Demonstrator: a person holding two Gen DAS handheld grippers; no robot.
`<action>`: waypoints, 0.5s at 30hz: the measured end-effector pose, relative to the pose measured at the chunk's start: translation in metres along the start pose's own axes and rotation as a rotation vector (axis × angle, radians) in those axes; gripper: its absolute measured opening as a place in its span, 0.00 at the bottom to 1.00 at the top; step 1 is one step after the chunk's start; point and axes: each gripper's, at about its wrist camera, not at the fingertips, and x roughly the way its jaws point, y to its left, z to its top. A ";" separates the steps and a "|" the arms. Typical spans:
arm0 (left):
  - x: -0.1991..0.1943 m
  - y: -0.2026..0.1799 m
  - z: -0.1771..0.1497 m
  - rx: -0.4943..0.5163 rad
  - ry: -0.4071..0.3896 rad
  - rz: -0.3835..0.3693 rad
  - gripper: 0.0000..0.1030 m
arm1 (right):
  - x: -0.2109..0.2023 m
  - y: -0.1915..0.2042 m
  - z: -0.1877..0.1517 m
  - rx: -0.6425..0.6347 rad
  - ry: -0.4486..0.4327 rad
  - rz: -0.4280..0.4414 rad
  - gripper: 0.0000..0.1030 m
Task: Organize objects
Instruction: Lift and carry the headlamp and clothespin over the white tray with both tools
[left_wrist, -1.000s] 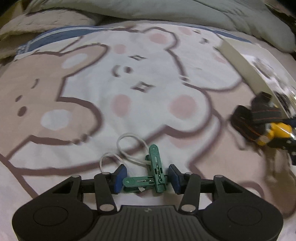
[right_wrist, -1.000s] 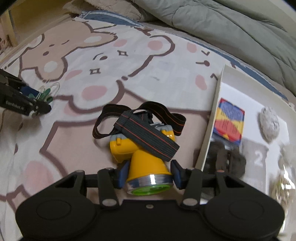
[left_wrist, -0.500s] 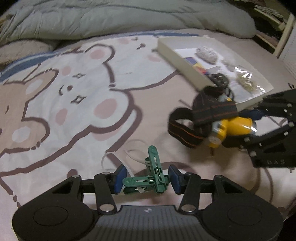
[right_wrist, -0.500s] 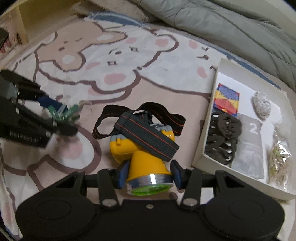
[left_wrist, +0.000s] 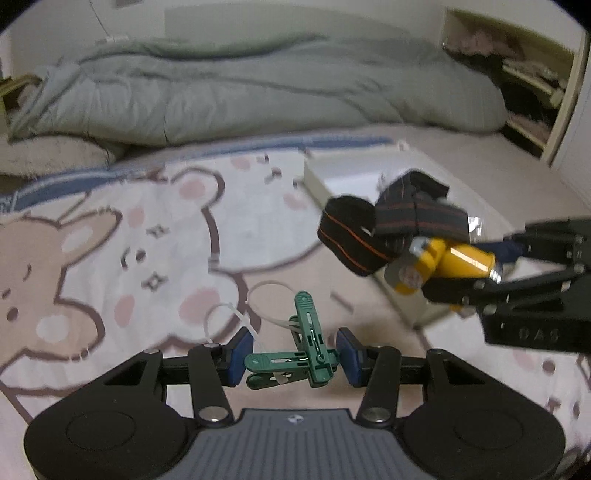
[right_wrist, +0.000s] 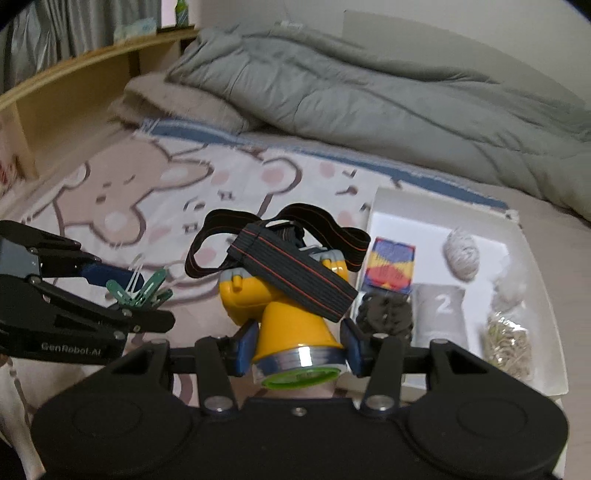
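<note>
Bear-print bedsheet; left tool clamps clothespins, right tool headlamp.

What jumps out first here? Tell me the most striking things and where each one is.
The yellow headlamp with its black elastic strap is clamped in the right gripper, lifted beside the white tray. The left gripper holds a bunch of green clothespins on white zip ties above the cartoon bear bedsheet. Inside the tray, a bright multicoloured packet lies near the headlamp side.
</note>
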 end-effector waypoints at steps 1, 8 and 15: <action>-0.003 -0.001 0.005 -0.005 -0.021 0.004 0.49 | -0.002 -0.002 0.002 0.010 -0.012 -0.006 0.48; -0.015 -0.005 0.025 0.015 -0.147 0.067 0.49 | -0.010 -0.020 0.013 0.062 -0.088 -0.050 0.48; -0.023 0.001 0.039 -0.029 -0.224 0.076 0.49 | -0.023 -0.039 0.027 0.110 -0.185 -0.082 0.48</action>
